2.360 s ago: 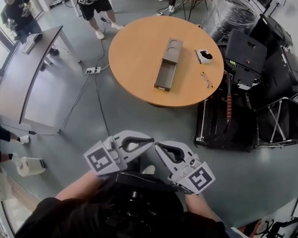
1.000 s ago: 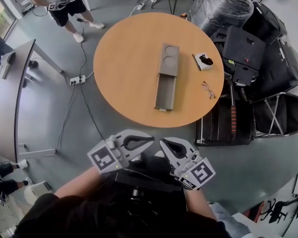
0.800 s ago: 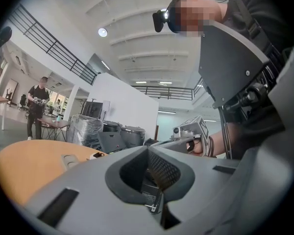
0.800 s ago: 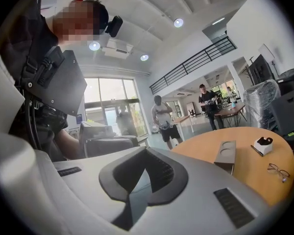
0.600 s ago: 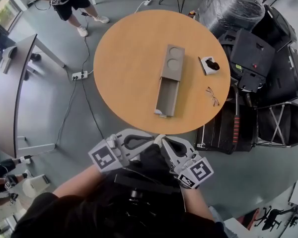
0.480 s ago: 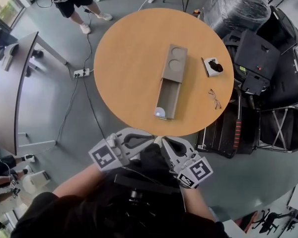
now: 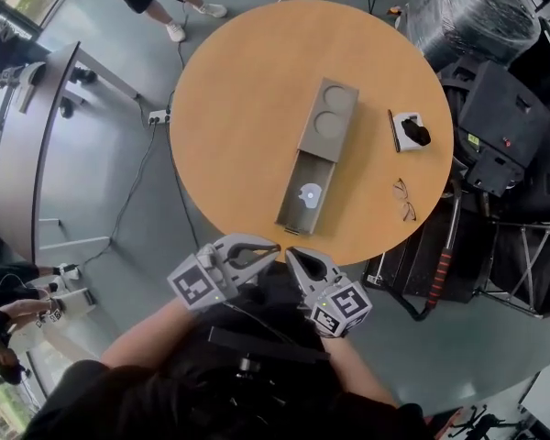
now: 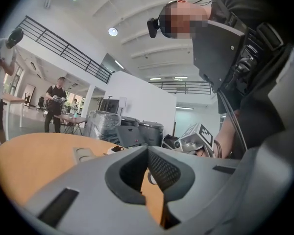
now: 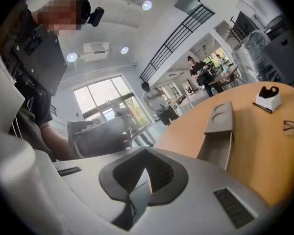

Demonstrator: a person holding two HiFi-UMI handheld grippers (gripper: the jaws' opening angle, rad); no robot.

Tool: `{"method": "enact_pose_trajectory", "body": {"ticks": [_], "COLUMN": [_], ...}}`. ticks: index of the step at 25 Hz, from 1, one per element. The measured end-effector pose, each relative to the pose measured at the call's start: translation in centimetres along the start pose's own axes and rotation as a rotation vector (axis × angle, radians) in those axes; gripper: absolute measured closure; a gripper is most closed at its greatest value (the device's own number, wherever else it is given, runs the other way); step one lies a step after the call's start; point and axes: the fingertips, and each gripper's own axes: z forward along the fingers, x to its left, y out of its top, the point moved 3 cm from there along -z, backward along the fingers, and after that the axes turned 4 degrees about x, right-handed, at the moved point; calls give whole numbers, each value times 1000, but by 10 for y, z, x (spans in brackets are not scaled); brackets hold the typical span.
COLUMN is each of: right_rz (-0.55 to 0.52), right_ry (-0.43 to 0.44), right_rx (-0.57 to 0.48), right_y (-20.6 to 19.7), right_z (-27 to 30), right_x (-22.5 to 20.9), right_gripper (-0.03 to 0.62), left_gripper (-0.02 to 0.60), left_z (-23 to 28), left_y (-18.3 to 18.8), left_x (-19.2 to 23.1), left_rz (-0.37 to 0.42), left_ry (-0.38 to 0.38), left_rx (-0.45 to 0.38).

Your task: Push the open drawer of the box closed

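A grey box [image 7: 328, 120] with two round recesses in its top lies on the round wooden table [image 7: 229, 108]. Its drawer [image 7: 304, 200] is pulled out toward me, and a small white round thing [image 7: 309, 193] lies inside. The right gripper view shows the box [image 9: 220, 116] and the open drawer [image 9: 216, 151] ahead and to the right. My left gripper [image 7: 273, 246] and right gripper [image 7: 290, 253] are held side by side just off the table's near edge, short of the drawer front. Both are shut with nothing between the jaws. In the left gripper view the box [image 8: 83, 154] is small and far to the left.
A white holder with a black item [image 7: 411, 131] and a pair of glasses [image 7: 404, 200] lie on the table's right side. Black cases and folded stands [image 7: 504, 154] crowd the floor at the right. A long desk [image 7: 27, 154], a power strip [image 7: 158, 116] and people stand at the left.
The table and box have come nearer and lower in the head view. Both grippers now sit close to the table's near edge, and the white thing inside the drawer shows.
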Motion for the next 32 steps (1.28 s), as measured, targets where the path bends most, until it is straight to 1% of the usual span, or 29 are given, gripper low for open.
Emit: {"method": "enact_pose_trajectory", "body": {"ticks": [6, 10, 13, 17, 21, 25, 29, 32], "right_rz": [130, 222, 279, 320, 364, 375, 382, 381], "right_ry": [36, 28, 18, 8, -15, -34, -35, -32], "right_rx": [55, 81, 100, 133, 144, 137, 144, 157], "right_y": [-40, -68, -89, -116, -134, -139, -143, -146], "right_z": [18, 34, 48, 63, 72, 79, 84, 85], "right_x": [-42, -66, -84, -102, -118, -133, -136, -137], "right_gripper": [576, 576, 576, 576, 576, 576, 576, 576], "left_gripper": [549, 549, 549, 549, 549, 549, 549, 549], "left_z": [26, 38, 47, 57, 60, 63, 64, 66], "left_y": [-38, -67, -87, -109, -127, -143, -154, -157], "left_x": [24, 40, 53, 68, 77, 82, 83, 84], "left_rz": [-14, -29, -46, -34, -50, -58, -83, -75], "left_ry": [66, 90, 97, 85, 70, 62, 64, 62], "left_rx": [59, 108, 118, 116, 122, 134, 141, 143]}}
